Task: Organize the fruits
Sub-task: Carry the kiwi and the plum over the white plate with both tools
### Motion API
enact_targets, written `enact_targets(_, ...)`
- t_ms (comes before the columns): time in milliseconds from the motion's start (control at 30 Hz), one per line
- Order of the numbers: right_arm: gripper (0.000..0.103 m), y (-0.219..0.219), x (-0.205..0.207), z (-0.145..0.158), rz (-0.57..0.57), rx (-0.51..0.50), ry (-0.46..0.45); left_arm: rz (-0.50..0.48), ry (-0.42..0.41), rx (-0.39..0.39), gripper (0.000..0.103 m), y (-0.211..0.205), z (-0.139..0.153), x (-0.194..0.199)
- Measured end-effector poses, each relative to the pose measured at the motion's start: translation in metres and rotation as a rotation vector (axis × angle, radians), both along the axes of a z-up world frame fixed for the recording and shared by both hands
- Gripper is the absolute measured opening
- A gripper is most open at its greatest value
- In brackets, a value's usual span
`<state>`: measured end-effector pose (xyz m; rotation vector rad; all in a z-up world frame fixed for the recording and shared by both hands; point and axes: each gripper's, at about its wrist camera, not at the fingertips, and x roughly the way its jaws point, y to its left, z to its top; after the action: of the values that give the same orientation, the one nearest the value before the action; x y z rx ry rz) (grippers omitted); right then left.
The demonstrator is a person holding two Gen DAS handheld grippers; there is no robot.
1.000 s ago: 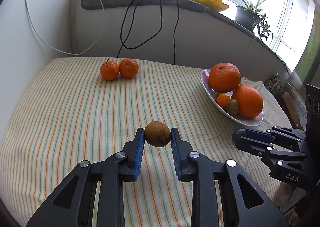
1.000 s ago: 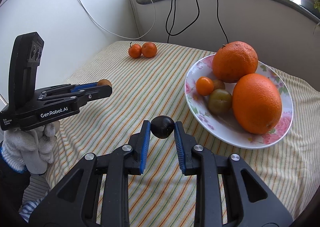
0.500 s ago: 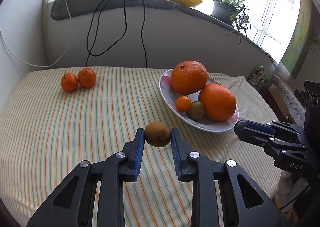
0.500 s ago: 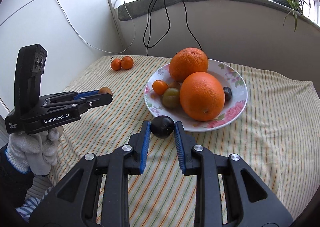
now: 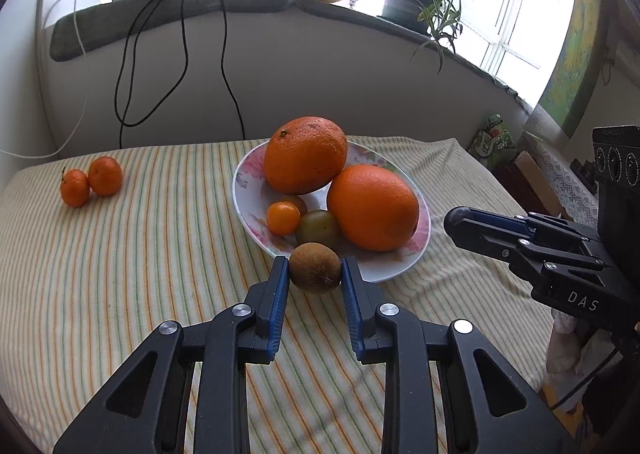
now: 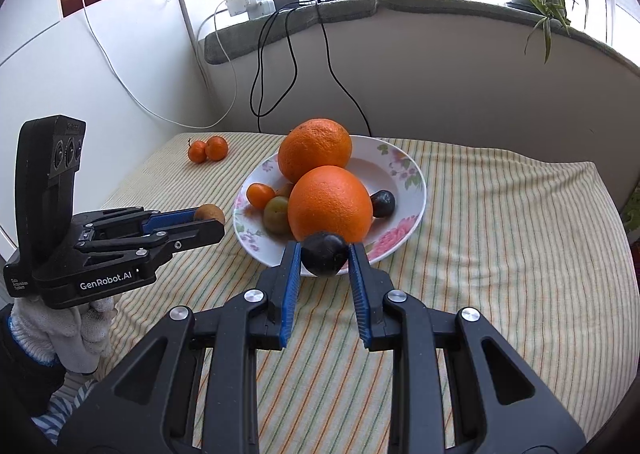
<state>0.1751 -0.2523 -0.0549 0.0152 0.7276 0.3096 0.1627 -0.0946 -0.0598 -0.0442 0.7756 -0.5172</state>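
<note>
Orange pair (image 5: 91,181) apart from crowded plate (image 5: 245,190).

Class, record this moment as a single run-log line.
left gripper: shut on kiwi | right gripper: shut on dark plum | both near plate rim | two tangerines on cloth

Home: windowsill (image 5: 256,2) houseplant (image 5: 424,6), striped tablecloth (image 5: 140,254).

Brown kiwi (image 5: 315,268) and dark plum (image 6: 323,253) held near fruit-filled plate (image 6: 412,190)
</note>
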Motion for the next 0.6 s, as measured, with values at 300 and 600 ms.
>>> enact_targets(300,0.026,-0.020,0.014,-0.001,-0.033,0.011,0.002,-0.028,0.001,0.011,0.025,-0.018,-0.001,0.004)
enact_targets(600,0.026,-0.030,0.041,-0.009,-0.051,0.021,0.024,-0.042,-0.005,0.027,0.025,-0.028,-0.001,0.008)
